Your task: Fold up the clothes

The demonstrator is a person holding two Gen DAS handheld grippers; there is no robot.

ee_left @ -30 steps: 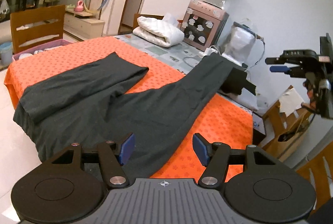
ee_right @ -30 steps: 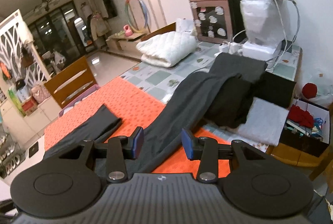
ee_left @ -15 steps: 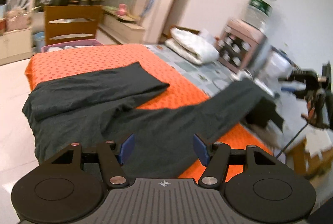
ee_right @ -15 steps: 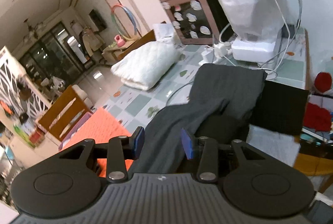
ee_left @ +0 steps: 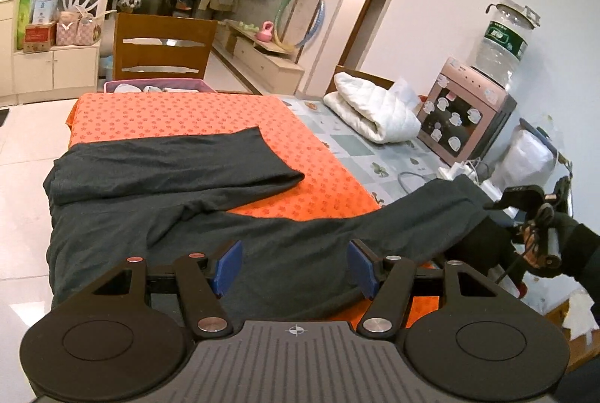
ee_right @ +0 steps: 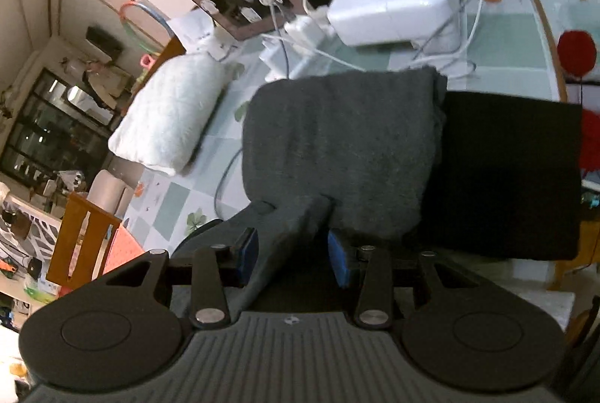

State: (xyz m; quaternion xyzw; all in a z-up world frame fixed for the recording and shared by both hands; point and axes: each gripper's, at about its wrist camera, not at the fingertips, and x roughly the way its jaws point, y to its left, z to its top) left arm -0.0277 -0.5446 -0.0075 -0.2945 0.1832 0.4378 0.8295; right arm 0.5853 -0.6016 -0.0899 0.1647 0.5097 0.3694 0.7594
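Note:
Dark grey trousers point(ee_left: 168, 170) lie spread on the orange tablecloth point(ee_left: 168, 114), one leg folded across to the left, the other stretching right off the orange part. My left gripper point(ee_left: 295, 264) hovers open over the near part of the trousers, nothing between its fingers. In the right wrist view the far leg end point(ee_right: 337, 140) rests partly on a black folded cloth point(ee_right: 506, 178). My right gripper point(ee_right: 293, 255) is open, and a raised ridge of the grey cloth runs between its blue pads. The right gripper point(ee_left: 536, 215) also shows at the leg end in the left wrist view, held by a dark-gloved hand.
A rolled white quilt point(ee_left: 375, 107) and a pink water dispenser point(ee_left: 465, 118) stand at the back of the tiled-pattern table part. A white appliance with cables point(ee_right: 393, 13) sits just beyond the leg end. A wooden chair point(ee_left: 161, 47) stands at the table's far end.
My right gripper has gone forward and down onto the far trouser leg end, cloth now between its fingers. The left gripper's view has swung left; the trousers lie unchanged.

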